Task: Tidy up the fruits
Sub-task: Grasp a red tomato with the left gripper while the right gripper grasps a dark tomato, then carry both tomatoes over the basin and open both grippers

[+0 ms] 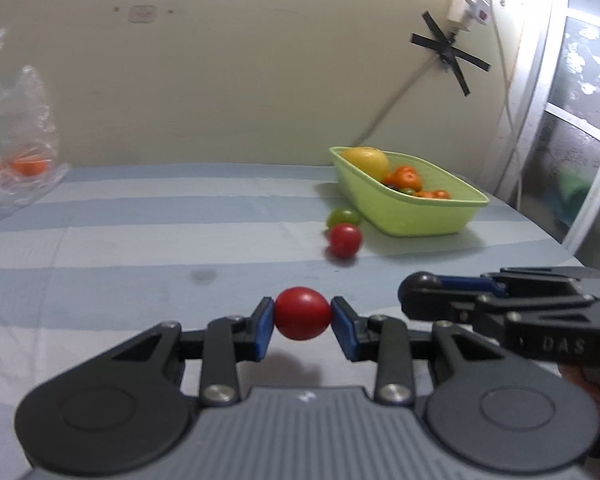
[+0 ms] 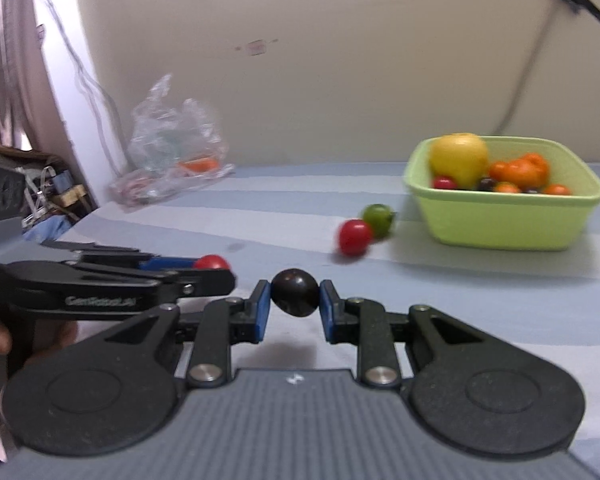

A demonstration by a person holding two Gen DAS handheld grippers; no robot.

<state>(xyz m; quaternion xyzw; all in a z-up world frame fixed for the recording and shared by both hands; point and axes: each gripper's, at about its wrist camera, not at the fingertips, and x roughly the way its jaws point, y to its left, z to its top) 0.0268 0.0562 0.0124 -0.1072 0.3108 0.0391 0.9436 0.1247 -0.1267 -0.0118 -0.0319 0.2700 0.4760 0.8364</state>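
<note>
With both hands loaded, I'd say I'm mid-carry: my left gripper (image 1: 303,319) is clamped on a red tomato (image 1: 302,313) and my right gripper (image 2: 294,298) is squeezing a dark one (image 2: 295,292), both lifted off the table (image 1: 140,240). Next up is probably swinging them over the green basket (image 2: 500,224) ahead on the right and letting go inside the rim, without bumping the loose red (image 2: 354,237) and green (image 2: 377,220) ones sitting just beside it.

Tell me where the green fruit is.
The green fruit lies on the striped cloth, touching the loose red fruit, just left of the basket.
</note>
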